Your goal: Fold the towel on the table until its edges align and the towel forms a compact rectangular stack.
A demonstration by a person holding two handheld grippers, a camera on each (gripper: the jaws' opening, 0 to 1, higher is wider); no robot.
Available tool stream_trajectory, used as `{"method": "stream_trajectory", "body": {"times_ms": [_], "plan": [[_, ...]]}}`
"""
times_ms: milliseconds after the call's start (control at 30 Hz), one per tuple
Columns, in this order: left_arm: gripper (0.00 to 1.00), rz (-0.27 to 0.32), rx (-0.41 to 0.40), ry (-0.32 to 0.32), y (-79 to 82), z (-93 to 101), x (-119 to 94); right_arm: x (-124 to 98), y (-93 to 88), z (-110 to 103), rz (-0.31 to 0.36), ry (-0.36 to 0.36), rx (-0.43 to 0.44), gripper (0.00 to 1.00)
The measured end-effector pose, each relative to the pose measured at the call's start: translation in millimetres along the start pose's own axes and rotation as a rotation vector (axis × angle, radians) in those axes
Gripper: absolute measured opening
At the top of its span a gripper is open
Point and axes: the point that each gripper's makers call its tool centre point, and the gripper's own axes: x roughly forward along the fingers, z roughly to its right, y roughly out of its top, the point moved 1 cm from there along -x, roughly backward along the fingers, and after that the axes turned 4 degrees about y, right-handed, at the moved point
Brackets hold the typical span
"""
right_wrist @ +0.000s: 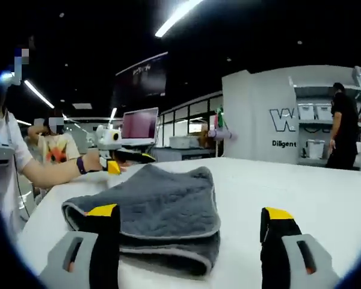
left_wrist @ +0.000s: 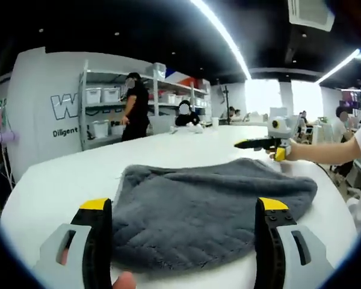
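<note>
A grey plush towel [left_wrist: 210,205] lies folded on the white table [left_wrist: 60,186]. In the right gripper view the towel [right_wrist: 156,208] shows two stacked layers with a pale trimmed edge. My left gripper [left_wrist: 185,208] hovers open at the towel's near edge, its yellow-tipped jaws wide apart on either side and nothing between them. My right gripper [right_wrist: 190,212] is open too, over the towel's corner and bare table. Each gripper shows across the towel in the other's view, held in a hand: the right gripper [left_wrist: 262,143] and the left gripper [right_wrist: 132,158].
A person's arm [left_wrist: 325,147] reaches in over the table's far right. Shelves with white bins [left_wrist: 105,96] and a standing person in black [left_wrist: 134,108] are behind the table. Seated people [right_wrist: 54,147] and a screen [right_wrist: 139,125] sit beyond the far edge.
</note>
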Motion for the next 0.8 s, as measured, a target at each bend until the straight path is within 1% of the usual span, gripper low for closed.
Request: {"method": "stream_trajectory", "body": {"times_ms": [100,133,200,233,267,300,367,433,467,500,533,567,600,633,667,733,800], "plan": [[0.98,0.034,-0.03,0.01,2.9,-7.6,-2,-8,-1.6,-8,0.022,0.005,0.014,0.99],[0.98,0.057,-0.036,0.021,4.4,-11.8,-4,-10,-1.3,-9,0.023,0.004,0.009,0.99],[0.98,0.062,-0.04,0.028,3.3,-15.9,-5,-14,1.6,-8,0.051,0.003,-0.001,0.99],[0.98,0.07,-0.043,0.036,3.6,-19.1,-5,-16,2.2,-7,0.071,0.007,0.012,0.99],[0.98,0.097,-0.055,0.046,6.3,-21.8,-4,-16,1.1,-7,0.079,0.013,0.033,0.99],[0.98,0.112,-0.058,0.046,6.9,-23.1,-4,-17,-0.4,-4,0.072,0.014,0.045,0.99],[0.98,0.116,-0.054,0.05,1.3,-22.8,-5,-17,0.6,-1,0.083,0.012,0.051,0.99],[0.97,0.069,-0.029,0.05,-11.8,-20.7,-8,-15,2.5,1,0.098,0.017,0.062,0.99],[0.97,0.059,-0.009,0.043,-18.4,-16.9,-11,-12,2.3,1,0.097,0.02,0.063,0.99],[0.97,0.036,0.008,0.04,-24.3,-15.4,-14,-10,1.4,3,0.093,0.024,0.061,0.99],[0.96,0.028,0.01,0.044,-26.9,-15.0,-17,-7,0.0,4,0.084,0.03,0.056,0.99],[0.96,0.041,-0.003,0.046,-26.7,-15.3,-21,-4,-0.9,6,0.079,0.034,0.054,0.99],[0.96,0.086,-0.046,0.047,-21.5,-14.2,-24,0,-1.7,8,0.075,0.038,0.054,0.99],[0.96,0.113,-0.072,0.046,-18.8,-13.9,-28,3,-2.1,10,0.071,0.042,0.053,0.99],[0.96,0.124,-0.077,0.052,-18.1,-14.9,-31,5,-2.2,12,0.07,0.044,0.051,0.99],[0.96,0.122,-0.061,0.074,-21.1,-16.6,-35,12,-2.6,16,0.064,0.052,0.049,0.99],[0.96,0.103,-0.056,0.08,-25.5,-17.5,-34,18,-3.1,20,0.061,0.057,0.059,0.99]]}}
